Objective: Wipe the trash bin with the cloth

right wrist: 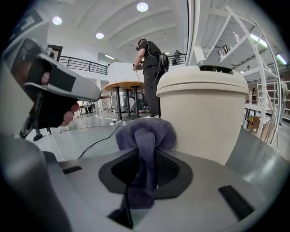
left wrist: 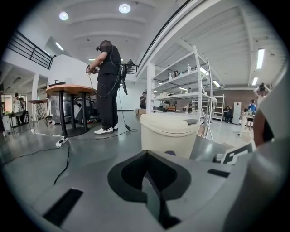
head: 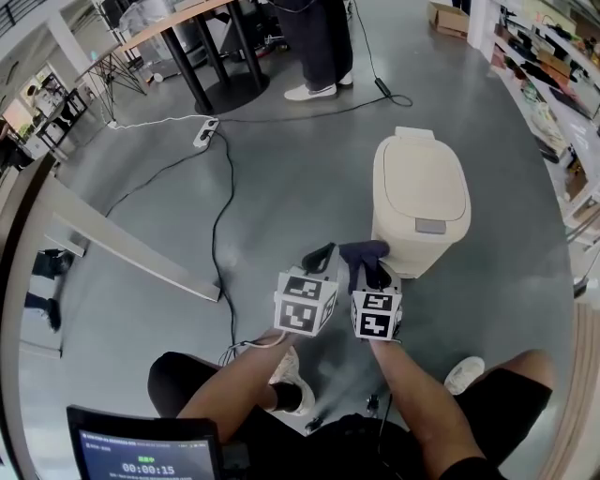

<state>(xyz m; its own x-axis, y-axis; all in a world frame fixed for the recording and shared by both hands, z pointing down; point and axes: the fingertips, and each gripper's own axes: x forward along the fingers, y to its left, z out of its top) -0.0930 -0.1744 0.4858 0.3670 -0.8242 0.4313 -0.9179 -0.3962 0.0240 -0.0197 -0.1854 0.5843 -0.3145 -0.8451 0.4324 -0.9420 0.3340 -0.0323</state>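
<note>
The trash bin (head: 420, 202) is cream-coloured with its lid down. It stands upright on the grey floor (head: 309, 187), directly ahead of my right tongs (head: 373, 274) and ahead and slightly right of my left tongs (head: 319, 258). In the right gripper view its wall rises just beyond the jaw tips.

The cloth (head: 364, 251) is dark purple-grey and bunched, and it is clamped between the jaws of the right tongs. A wad of it stands up past the jaw tips, and a tail runs back down between them. It sits close to the near side of the bin, but I cannot tell whether it touches the wall.

The jaws of the left tongs meet with nothing between them. These tongs are held just beside the right tongs, on their left and level with them.

A black cable (head: 220, 234) crosses the floor to the left of the left tongs and leads to a white power strip (head: 206, 133) farther ahead. Well ahead of both tongs, beyond the bin and to its left, a person (head: 319, 47) stands beside a round table (head: 187, 23) on black legs. In the left gripper view, white shelving (left wrist: 181, 86) rises behind the bin. Behind the left tongs and to their left is a small screen (head: 145, 455).
</note>
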